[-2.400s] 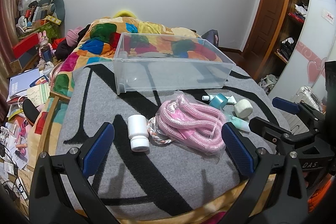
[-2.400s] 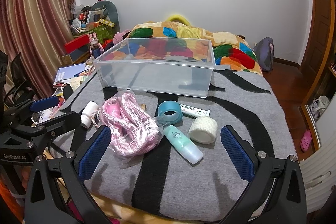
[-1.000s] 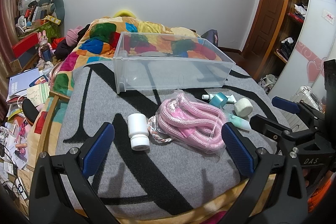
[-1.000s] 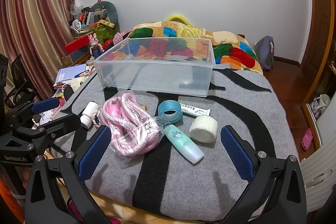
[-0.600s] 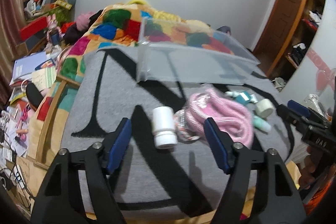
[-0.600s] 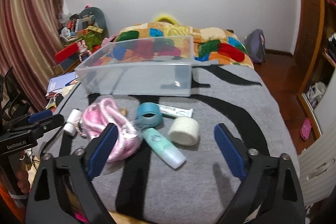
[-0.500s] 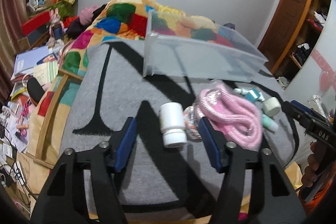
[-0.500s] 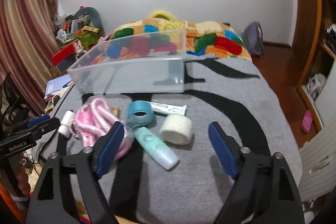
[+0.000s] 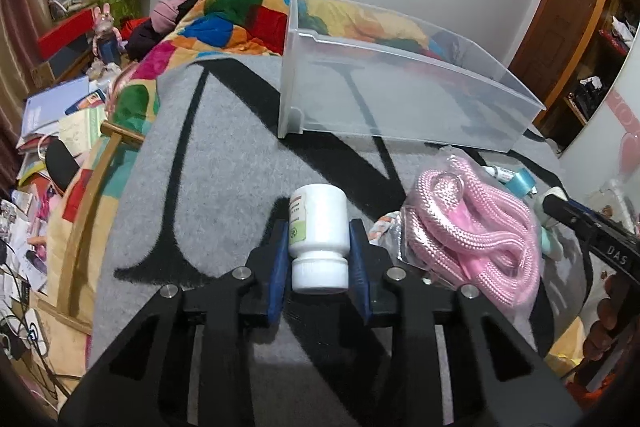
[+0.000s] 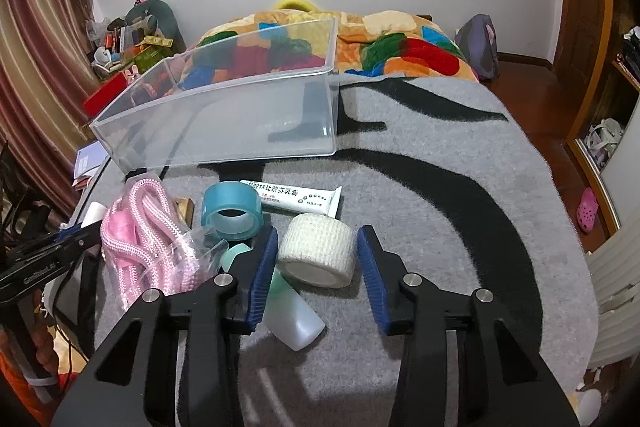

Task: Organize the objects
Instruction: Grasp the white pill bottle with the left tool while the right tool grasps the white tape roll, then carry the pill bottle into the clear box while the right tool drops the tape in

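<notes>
- Left gripper (image 9: 319, 254): blue fingers (image 9: 279, 259) closed against both sides of the white pill bottle (image 9: 318, 234), which lies on its side on the grey blanket (image 9: 224, 163), cap toward the camera.
- Right gripper (image 10: 316, 261): fingers (image 10: 264, 267) partly open, one on each side of the white bandage roll (image 10: 318, 254); a small gap shows on each side, and the roll rests on the blanket.
- Bagged pink rope (image 9: 474, 227): just right of the bottle.
- Teal tape roll (image 10: 232, 211), ointment tube (image 10: 296, 195) and mint bottle (image 10: 290, 315): grouped close around the bandage roll.
- Clear plastic bin (image 10: 236, 111): on the bed beyond the items; nothing visible inside it.
</notes>
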A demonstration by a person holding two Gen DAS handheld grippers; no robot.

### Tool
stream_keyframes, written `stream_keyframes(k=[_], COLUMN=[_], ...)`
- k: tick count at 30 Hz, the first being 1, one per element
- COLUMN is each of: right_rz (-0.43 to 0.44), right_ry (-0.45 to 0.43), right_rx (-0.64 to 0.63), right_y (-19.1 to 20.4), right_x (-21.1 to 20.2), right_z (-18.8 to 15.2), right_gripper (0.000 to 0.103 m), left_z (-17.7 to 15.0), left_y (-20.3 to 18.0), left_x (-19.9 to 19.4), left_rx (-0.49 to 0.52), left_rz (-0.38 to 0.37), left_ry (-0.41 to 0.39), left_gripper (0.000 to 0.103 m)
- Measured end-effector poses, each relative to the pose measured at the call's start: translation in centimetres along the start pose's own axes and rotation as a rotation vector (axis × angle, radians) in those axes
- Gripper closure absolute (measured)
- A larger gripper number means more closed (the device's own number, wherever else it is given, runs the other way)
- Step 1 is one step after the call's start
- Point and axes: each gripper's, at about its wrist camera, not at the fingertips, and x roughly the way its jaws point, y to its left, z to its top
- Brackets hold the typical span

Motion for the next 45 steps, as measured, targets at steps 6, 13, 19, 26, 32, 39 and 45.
stream_keyframes(k=[6, 13, 19, 26, 32, 39, 45], right_rz=[0.013, 0.032, 0.032, 0.037, 0.059, 0.06, 0.063], right_ry=[-0.042, -0.138, -0.187, -0.128, -0.023, 0.065, 0.051], right_rx=[0.0, -0.045, -0.085, -0.097, -0.104, -0.113, -0.124], right_y=[0.0, 1.4, 3.4, 4.3, 4.4, 4.3, 4.4], right_x=[-1.4, -3.5, -2.8, 0.5, 3.9, 6.5, 5.5], right_z=[0.8, 4.3, 8.2, 11.1, 12.1, 11.5, 11.4], right_gripper=[0.066, 0.066, 0.066, 0.066, 0.066, 0.065, 0.057], left_z=[1.1, 4.6, 8.4, 11.3, 12.5, 12.3, 12.0], left_y=[0.3, -0.4, -1.3, -2.0, -2.9, -3.5, -3.5], left_x=[-1.6, -4.3, -4.1, -0.8, 2.5, 3.9, 2.4], left_rx=[-0.003, 0.033, 0.058, 0.074, 0.097, 0.12, 0.126], left_rz=[-0.016, -0.037, -0.061, -0.092, -0.109, -0.095, -0.088], left_ry=[-0.047, -0.146, -0.165, -0.092, -0.004, 0.041, 0.013], left_gripper=[0.074, 0.074, 0.074, 0.074, 0.074, 0.072, 0.053])
